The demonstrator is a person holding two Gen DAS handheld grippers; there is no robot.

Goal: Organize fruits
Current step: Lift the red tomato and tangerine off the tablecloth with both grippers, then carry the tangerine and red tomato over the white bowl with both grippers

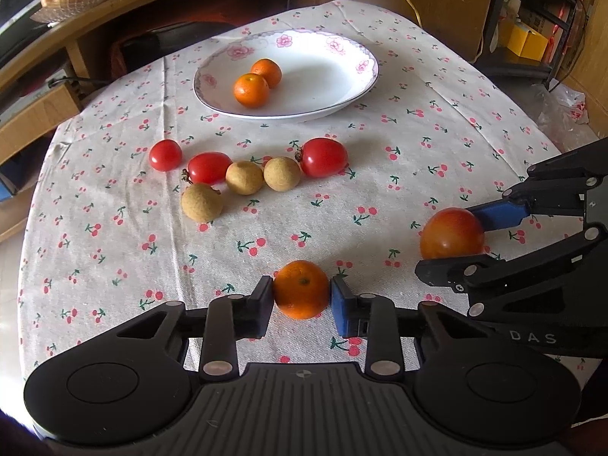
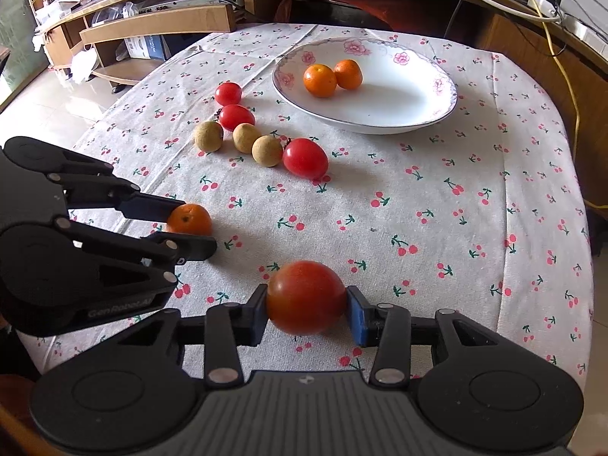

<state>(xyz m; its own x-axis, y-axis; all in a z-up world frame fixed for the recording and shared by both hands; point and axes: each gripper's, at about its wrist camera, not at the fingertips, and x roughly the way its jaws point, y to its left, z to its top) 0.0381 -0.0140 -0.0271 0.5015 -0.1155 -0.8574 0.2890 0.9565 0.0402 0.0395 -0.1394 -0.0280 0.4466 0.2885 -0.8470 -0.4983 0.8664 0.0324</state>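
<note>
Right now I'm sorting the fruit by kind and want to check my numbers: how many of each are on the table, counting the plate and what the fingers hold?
Small oranges: 3
Tomatoes: 4
Longans: 3
Total: 10

Two oranges (image 1: 257, 83) in the plate (image 1: 334, 95) at the table's far side, tomatoes and longans (image 1: 243, 176) just before it.
</note>
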